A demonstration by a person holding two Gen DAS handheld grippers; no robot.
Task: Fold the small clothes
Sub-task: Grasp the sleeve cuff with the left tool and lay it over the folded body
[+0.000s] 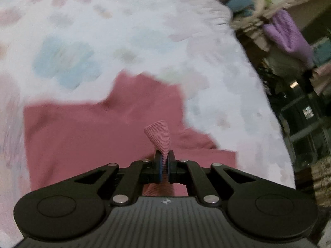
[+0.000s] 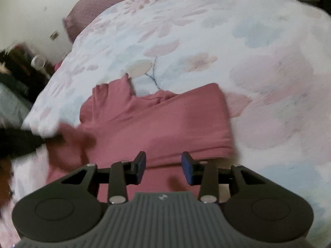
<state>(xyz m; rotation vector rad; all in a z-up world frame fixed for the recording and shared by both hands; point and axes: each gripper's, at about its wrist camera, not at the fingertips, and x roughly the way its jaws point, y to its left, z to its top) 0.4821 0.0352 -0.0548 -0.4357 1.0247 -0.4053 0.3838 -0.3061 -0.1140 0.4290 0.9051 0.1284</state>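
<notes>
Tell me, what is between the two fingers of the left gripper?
In the left wrist view, the left gripper is shut on a ribbed edge of the pink garment.

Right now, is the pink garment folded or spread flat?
Partly folded: the pink garment shows a layer doubled over itself on the floral bedsheet, and the left tongs pinch its ribbed edge.

one pink garment (image 2: 157, 122), one floral bedspread (image 2: 206, 31), two grippers: left gripper (image 1: 164, 166), right gripper (image 2: 163, 170)
</notes>
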